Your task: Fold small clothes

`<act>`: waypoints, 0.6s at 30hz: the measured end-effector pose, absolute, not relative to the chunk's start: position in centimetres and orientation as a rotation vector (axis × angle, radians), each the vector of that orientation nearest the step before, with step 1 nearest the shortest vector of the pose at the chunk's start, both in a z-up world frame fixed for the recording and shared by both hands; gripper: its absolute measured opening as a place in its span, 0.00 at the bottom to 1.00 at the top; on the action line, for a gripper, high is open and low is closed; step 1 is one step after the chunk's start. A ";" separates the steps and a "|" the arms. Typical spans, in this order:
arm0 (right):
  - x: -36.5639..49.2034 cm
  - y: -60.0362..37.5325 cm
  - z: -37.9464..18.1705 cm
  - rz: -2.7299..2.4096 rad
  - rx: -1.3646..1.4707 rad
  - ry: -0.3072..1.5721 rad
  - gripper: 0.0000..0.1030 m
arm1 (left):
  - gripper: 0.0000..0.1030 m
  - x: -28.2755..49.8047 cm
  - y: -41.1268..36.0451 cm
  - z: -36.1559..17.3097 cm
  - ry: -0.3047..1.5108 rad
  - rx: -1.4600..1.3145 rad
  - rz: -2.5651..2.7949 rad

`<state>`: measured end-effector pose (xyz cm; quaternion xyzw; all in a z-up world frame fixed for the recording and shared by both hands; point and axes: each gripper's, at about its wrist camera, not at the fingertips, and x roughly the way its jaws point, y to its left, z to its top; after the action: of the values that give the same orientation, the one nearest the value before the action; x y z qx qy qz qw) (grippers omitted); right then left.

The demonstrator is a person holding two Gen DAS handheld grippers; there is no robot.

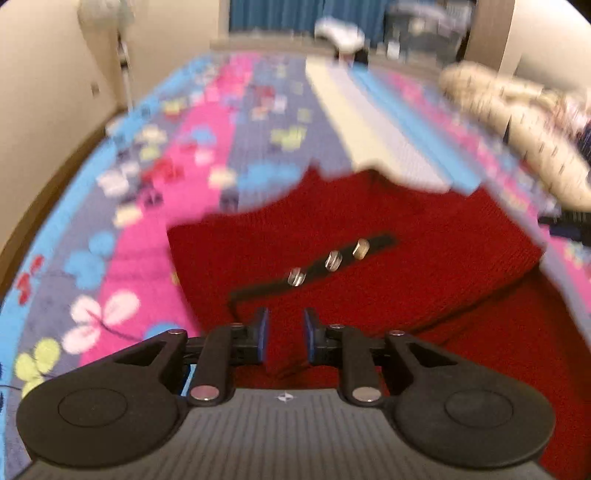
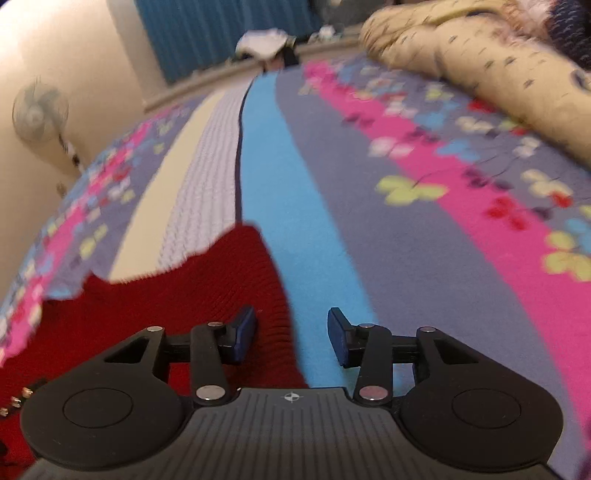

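Note:
A red knitted sweater point(image 1: 369, 295) lies partly folded on the bed, with a black placket point(image 1: 380, 242) carrying three shiny buttons across its top layer. My left gripper point(image 1: 286, 339) is over its near part, its blue pads closed narrowly on a raised fold of the red knit. In the right wrist view the sweater's point(image 2: 184, 295) right edge runs under my right gripper point(image 2: 291, 334). That gripper stands open, its left finger over the knit and its right finger over the blue stripe, with nothing pinched.
The bed wears a striped bedspread point(image 1: 166, 184) in pink, blue and purple with flower prints. A beige patterned quilt point(image 2: 480, 62) is heaped at the far right. A standing fan point(image 2: 38, 110) is by the left wall, and blue curtains point(image 2: 221, 33) hang beyond the bed.

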<state>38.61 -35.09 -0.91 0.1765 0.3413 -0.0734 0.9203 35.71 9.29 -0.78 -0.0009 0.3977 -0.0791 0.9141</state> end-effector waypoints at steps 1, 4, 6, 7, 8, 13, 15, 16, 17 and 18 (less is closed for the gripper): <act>37.1 -35.1 0.2 -0.142 0.333 0.671 0.43 | 0.24 34.7 9.4 0.1 0.782 -0.016 -0.173; 31.8 -35.3 2.7 -0.084 0.293 0.596 0.43 | 0.37 31.3 8.6 2.1 0.705 0.001 -0.193; 27.9 -35.4 3.5 -0.050 0.259 0.558 0.43 | 0.54 29.1 8.2 2.9 0.669 0.008 -0.199; 25.8 -35.4 3.7 -0.032 0.240 0.551 0.43 | 0.58 27.4 8.0 3.2 0.649 0.007 -0.202; 24.2 -35.4 3.6 -0.020 0.222 0.565 0.43 | 0.66 25.8 8.1 3.6 0.632 0.008 -0.201; 18.7 -35.5 5.7 -0.028 0.173 0.519 0.43 | 0.78 18.7 7.7 4.1 0.551 0.087 -0.148; 17.2 -35.8 6.0 -0.019 0.155 0.503 0.43 | 0.80 16.5 8.2 4.0 0.534 0.091 -0.107; 16.5 -36.1 6.1 -0.011 0.153 0.505 0.43 | 0.81 15.4 8.5 4.0 0.537 0.079 -0.095; 15.7 -36.5 6.1 -0.007 0.157 0.507 0.43 | 0.82 14.6 8.9 3.9 0.541 0.069 -0.079; 15.0 -36.9 6.0 0.001 0.165 0.509 0.43 | 0.82 13.6 9.3 3.7 0.546 0.061 -0.051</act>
<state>14.95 -36.92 5.99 0.0817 0.2517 0.0003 0.9643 13.57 9.34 3.71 0.0302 0.2695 -0.0251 0.9622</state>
